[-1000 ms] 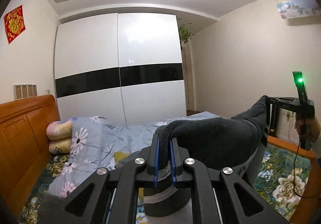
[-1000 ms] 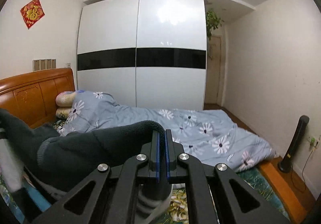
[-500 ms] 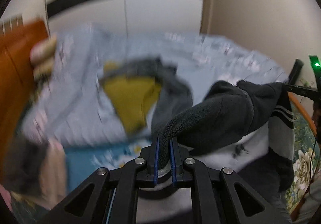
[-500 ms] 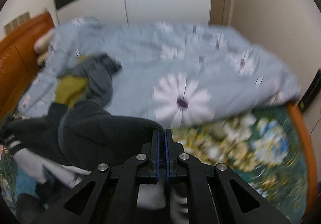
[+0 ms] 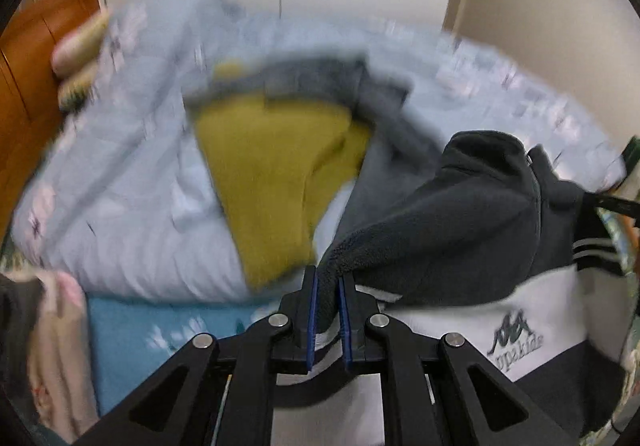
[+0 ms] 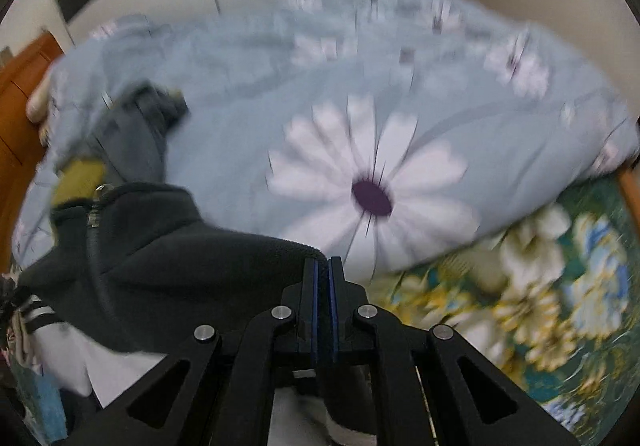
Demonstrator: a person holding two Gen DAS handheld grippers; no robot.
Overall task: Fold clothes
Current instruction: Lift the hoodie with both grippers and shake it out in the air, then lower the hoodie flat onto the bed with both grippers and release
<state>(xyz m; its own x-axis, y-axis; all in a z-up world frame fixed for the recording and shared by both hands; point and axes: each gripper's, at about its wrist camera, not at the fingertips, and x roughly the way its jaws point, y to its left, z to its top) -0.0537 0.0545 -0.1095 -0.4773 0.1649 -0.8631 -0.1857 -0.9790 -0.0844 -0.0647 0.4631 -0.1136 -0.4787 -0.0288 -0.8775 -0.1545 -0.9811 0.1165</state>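
Note:
A dark grey fleece jacket (image 5: pixel 448 222) with a white lower panel and a logo hangs between both grippers. My left gripper (image 5: pixel 327 288) is shut on one edge of its fleece. My right gripper (image 6: pixel 322 274) is shut on the other edge of the jacket (image 6: pixel 152 258), which stretches off to the left. The jacket's zip (image 6: pixel 94 222) runs down its front. Both grippers hold it low over the bed.
A light blue daisy-print duvet (image 6: pixel 360 150) covers the bed. A mustard garment (image 5: pixel 276 182) and a grey garment (image 5: pixel 376 98) lie on it. An orange wooden headboard (image 5: pixel 28 58) stands at left. A green floral sheet (image 6: pixel 560 306) shows at right. A beige garment (image 5: pixel 60 346) lies lower left.
Both grippers have swung down from facing the wardrobe to facing the bed, carrying the jacket lower. The grips have not changed.

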